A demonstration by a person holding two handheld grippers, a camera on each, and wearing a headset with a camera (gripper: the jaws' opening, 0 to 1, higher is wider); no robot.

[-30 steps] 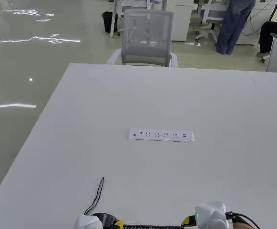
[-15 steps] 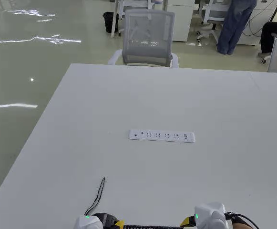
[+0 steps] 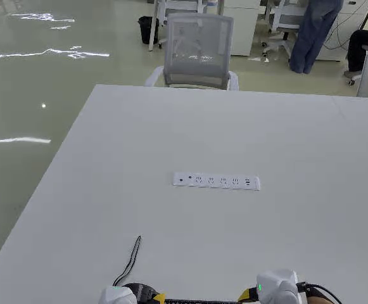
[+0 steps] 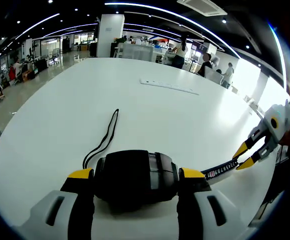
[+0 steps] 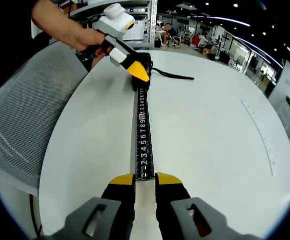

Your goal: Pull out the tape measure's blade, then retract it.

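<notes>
The black tape measure case (image 4: 135, 177) sits on the white table (image 3: 234, 126) at its near edge, and my left gripper (image 4: 135, 173) is shut on its sides. Its black wrist strap (image 3: 128, 261) trails away across the table. The numbered blade (image 5: 144, 132) lies flat on the table, drawn out from the case (image 5: 143, 64) to my right gripper (image 5: 145, 179), which is shut on the blade's end. In the head view the left gripper (image 3: 117, 296) and right gripper (image 3: 275, 288) sit at the bottom edge with the blade (image 3: 199, 301) stretched between them.
A white power strip (image 3: 216, 181) lies mid-table. A grey mesh chair (image 3: 197, 50) stands at the far side, with a person (image 3: 310, 31) beyond it. Another mesh chair back (image 5: 20, 120) is close beside the near table edge.
</notes>
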